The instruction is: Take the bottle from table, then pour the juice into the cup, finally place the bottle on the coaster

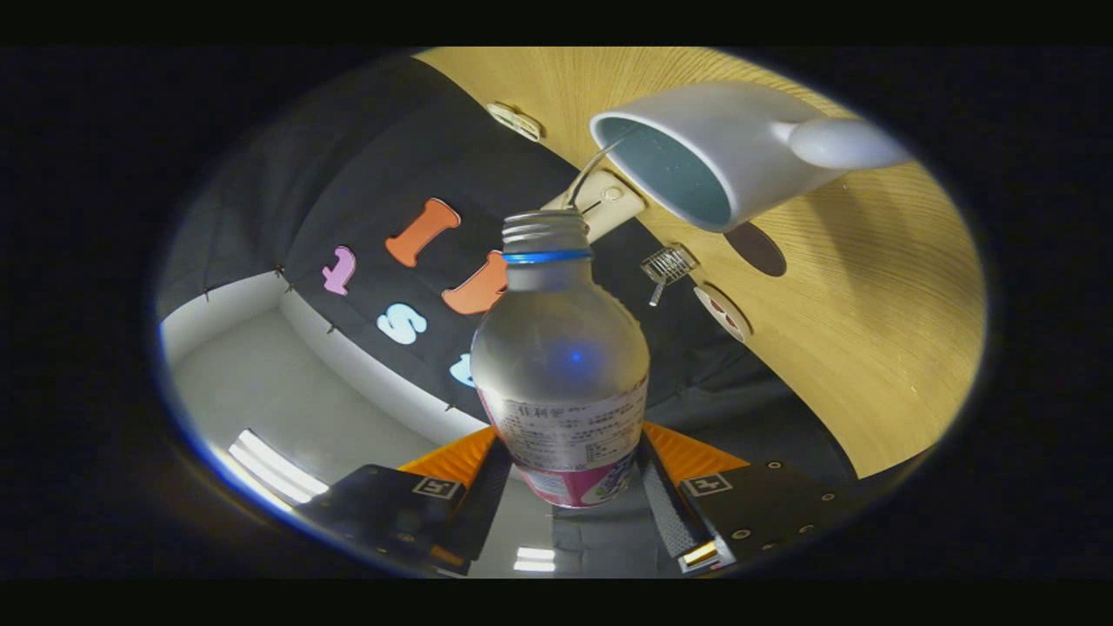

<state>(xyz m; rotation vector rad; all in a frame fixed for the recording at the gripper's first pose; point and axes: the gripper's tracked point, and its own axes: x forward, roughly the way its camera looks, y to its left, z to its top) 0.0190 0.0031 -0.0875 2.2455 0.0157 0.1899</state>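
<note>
My gripper point(571, 489) is shut on the lower, labelled part of a clear bottle point(561, 348), one finger on each side. The bottle has no cap and a blue ring around its neck. The whole view is tilted, so the wooden table point(869, 348) stands slanted beyond the bottle. The bottle's mouth points toward a white cup point(722, 148) with a teal inside and a handle. A thin curved line like a stream runs from above the bottle's mouth to the cup's rim. A dark round coaster point(758, 249) lies on the table right beside the cup, partly hidden by it.
Along the table's back edge lie a beige fitting point(606, 202), a small wire rack point(668, 263) and two round white discs point(723, 311) point(515, 120). The booth's black cloth wall rises behind them, with a white ceiling and its lights past it.
</note>
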